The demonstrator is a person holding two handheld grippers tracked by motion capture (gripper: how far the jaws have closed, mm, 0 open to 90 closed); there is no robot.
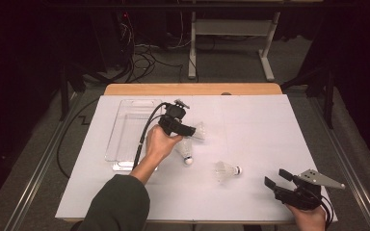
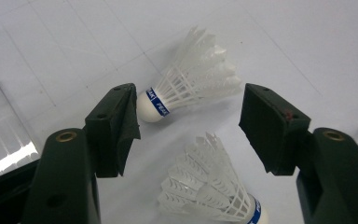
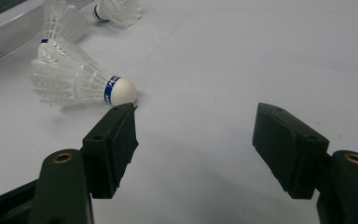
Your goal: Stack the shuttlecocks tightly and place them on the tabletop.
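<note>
The left hand-held gripper hovers just right of the clear tray on the table, its jaws spread wide around nothing, with one shuttlecock lying between and beyond them and a second shuttlecock below them, both near the tray's right side. The right hand-held gripper, also spread and empty, sits well apart from the tray toward the table's near right corner, just beside a third shuttlecock.
</note>
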